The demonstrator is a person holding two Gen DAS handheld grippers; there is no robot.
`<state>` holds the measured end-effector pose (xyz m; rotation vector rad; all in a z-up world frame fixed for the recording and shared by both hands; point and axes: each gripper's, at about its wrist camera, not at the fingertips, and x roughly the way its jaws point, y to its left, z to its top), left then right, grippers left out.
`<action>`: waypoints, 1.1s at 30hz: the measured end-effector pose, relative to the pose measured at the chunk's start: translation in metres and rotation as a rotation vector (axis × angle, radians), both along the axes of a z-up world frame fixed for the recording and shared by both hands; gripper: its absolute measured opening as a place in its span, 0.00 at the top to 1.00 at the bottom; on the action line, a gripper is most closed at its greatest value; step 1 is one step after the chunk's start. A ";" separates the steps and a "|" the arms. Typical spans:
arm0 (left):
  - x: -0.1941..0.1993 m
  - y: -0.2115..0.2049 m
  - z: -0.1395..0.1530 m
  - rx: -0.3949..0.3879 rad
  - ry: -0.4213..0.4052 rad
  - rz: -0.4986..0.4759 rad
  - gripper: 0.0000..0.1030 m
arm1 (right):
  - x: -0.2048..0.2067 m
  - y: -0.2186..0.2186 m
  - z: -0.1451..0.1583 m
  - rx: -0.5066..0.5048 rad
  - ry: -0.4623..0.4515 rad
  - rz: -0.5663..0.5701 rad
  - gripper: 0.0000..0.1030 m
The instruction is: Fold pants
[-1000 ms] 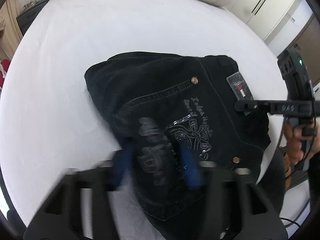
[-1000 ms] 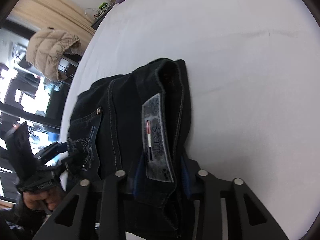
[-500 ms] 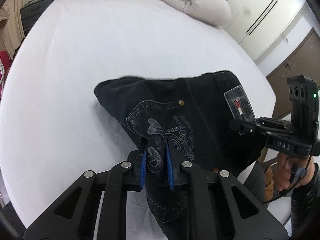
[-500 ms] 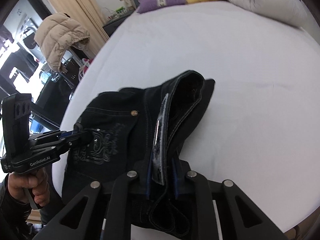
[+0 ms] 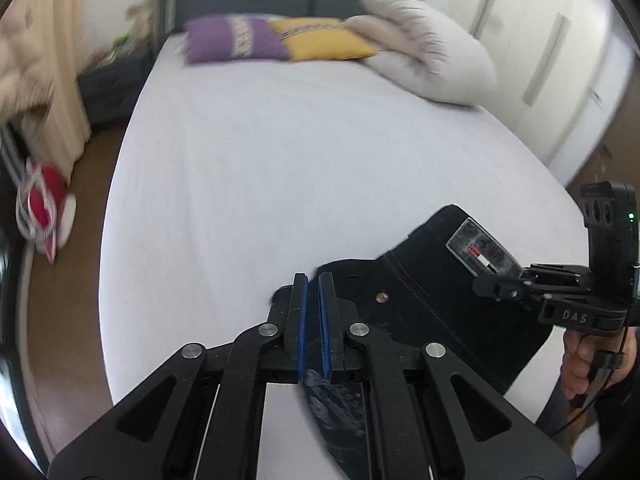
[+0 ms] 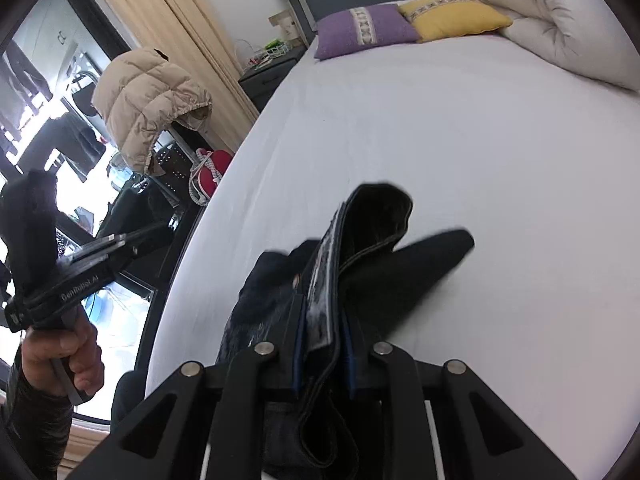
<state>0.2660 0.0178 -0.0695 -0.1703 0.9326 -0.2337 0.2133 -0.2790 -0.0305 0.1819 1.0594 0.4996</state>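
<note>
The black jeans [image 5: 432, 320] hang bunched above the near edge of the white bed [image 5: 280, 160], held up at two places. My left gripper [image 5: 313, 280] is shut, with embroidered pocket fabric [image 5: 332, 400] pinched low between its blue pads. My right gripper [image 6: 322, 320] is shut on the waistband by the grey label patch [image 5: 480, 252]. In the left wrist view the right gripper [image 5: 486, 286] sits at the right, a hand on its handle. In the right wrist view the jeans [image 6: 380, 264] fold upward and the left gripper [image 6: 160, 230] is off the bed at the left.
A purple pillow [image 5: 236, 40], a yellow pillow [image 5: 320, 38] and a folded white duvet [image 5: 424, 44] lie at the headboard. A beige puffer jacket [image 6: 148, 100] and a red bag [image 6: 212, 168] are beside the bed's left edge. Wardrobe doors [image 5: 552, 60] stand on the right.
Both grippers rose and lifted the jeans off the sheet, so the jeans bunched between them. The left jaws went from apart around the pocket fabric to pinched on it.
</note>
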 end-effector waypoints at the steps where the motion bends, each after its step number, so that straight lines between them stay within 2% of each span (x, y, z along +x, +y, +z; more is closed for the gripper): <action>1: -0.002 0.008 -0.004 -0.023 0.002 0.016 0.96 | 0.006 -0.005 -0.004 0.011 0.014 -0.020 0.83; 2: -0.006 0.015 -0.009 -0.048 0.001 0.029 0.96 | 0.010 -0.012 -0.010 0.026 0.030 -0.032 0.83; 5: -0.021 0.041 -0.031 -0.204 0.018 0.060 0.95 | 0.006 -0.032 -0.031 0.018 0.072 -0.042 0.82; 8: -0.029 0.061 -0.074 -0.292 0.140 0.148 0.94 | -0.015 -0.078 -0.061 0.065 0.171 -0.119 0.82; 9: -0.038 0.060 -0.093 -0.344 0.185 0.162 0.94 | -0.022 -0.088 -0.071 0.092 0.202 -0.143 0.81; 10: -0.038 0.058 -0.103 -0.368 0.208 0.168 0.94 | -0.030 -0.100 -0.082 0.130 0.239 -0.168 0.74; 11: -0.041 0.055 -0.114 -0.386 0.238 0.179 0.94 | -0.036 -0.110 -0.092 0.166 0.272 -0.189 0.69; 12: -0.042 0.050 -0.123 -0.403 0.267 0.175 0.94 | -0.041 -0.119 -0.102 0.192 0.302 -0.216 0.48; 13: -0.037 0.043 -0.126 -0.414 0.275 0.162 0.94 | -0.045 -0.122 -0.105 0.196 0.308 -0.231 0.41; 15: -0.036 0.025 -0.129 -0.434 0.277 0.124 0.93 | -0.045 -0.125 -0.101 0.226 0.289 -0.221 0.41; 17: -0.035 0.015 -0.129 -0.442 0.274 0.102 0.93 | -0.040 -0.124 -0.097 0.210 0.274 -0.206 0.40; 20: -0.033 0.015 -0.133 -0.448 0.287 0.108 0.92 | -0.024 -0.122 -0.096 0.209 0.272 -0.198 0.40; 21: -0.033 0.017 -0.134 -0.458 0.296 0.116 0.89 | -0.020 -0.123 -0.096 0.220 0.275 -0.208 0.40; 24: -0.034 0.026 -0.143 -0.458 0.310 0.123 0.62 | -0.012 -0.121 -0.108 0.228 0.332 -0.197 0.31; 25: -0.037 0.031 -0.145 -0.473 0.317 0.133 0.48 | -0.016 -0.123 -0.118 0.233 0.363 -0.178 0.28; 27: -0.037 0.035 -0.149 -0.551 0.313 0.136 0.36 | -0.015 -0.120 -0.123 0.247 0.368 -0.160 0.26; 28: -0.033 0.034 -0.143 -0.573 0.305 0.130 0.23 | -0.015 -0.122 -0.122 0.264 0.371 -0.161 0.29; 29: -0.034 0.035 -0.141 -0.581 0.294 0.125 0.15 | -0.015 -0.122 -0.122 0.292 0.377 -0.157 0.33; 30: -0.035 0.036 -0.138 -0.581 0.284 0.115 0.13 | -0.016 -0.120 -0.125 0.324 0.394 -0.135 0.50; 31: -0.034 0.035 -0.138 -0.582 0.284 0.105 0.10 | -0.018 -0.118 -0.128 0.340 0.409 -0.120 0.60; 33: -0.023 0.025 -0.140 -0.582 0.320 0.069 0.09 | -0.022 -0.113 -0.131 0.350 0.419 -0.098 0.60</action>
